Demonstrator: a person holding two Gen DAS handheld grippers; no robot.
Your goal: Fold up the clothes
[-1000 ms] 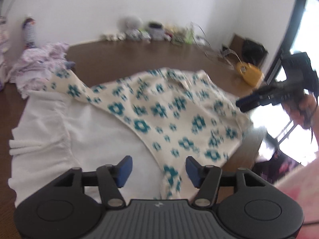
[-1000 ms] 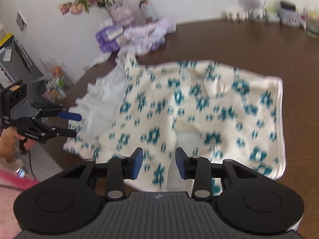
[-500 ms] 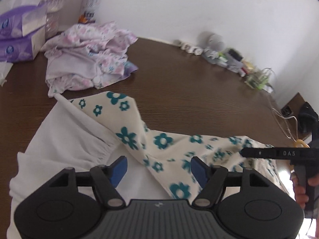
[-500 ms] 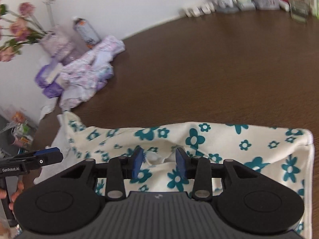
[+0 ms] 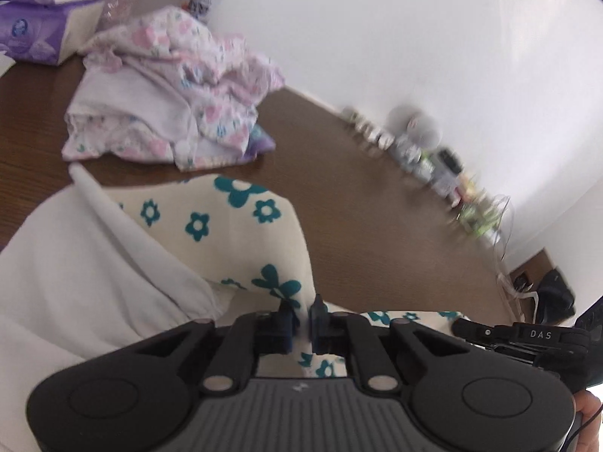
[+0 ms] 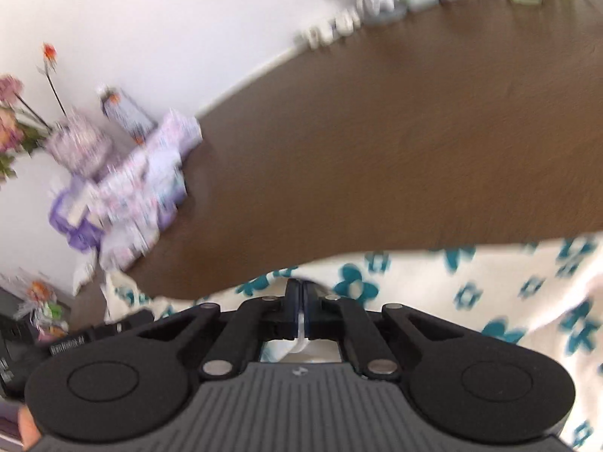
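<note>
A cream garment with teal flowers (image 5: 241, 222) and a white ruffled part (image 5: 75, 263) lies on the dark wooden table (image 5: 369, 218). My left gripper (image 5: 301, 322) is shut on a raised fold of the flowered cloth near its left end. In the right wrist view my right gripper (image 6: 302, 301) is shut on the far edge of the same garment (image 6: 490, 282), with a white strip of cloth between the pads. The other gripper (image 5: 527, 335) shows at the right edge of the left wrist view.
A crumpled pink and lilac pile of clothes (image 5: 169, 94) lies at the back left beside purple tissue packs (image 5: 37, 22). Small ornaments (image 5: 414, 143) line the wall. Pink flowers (image 6: 15, 120) stand at the left. Bare table (image 6: 414, 132) stretches beyond the garment.
Both grippers have gone from open to shut on the flowered garment's edge. Both cameras have dropped closer to the cloth and moved forward, and the view is blurred by motion.
</note>
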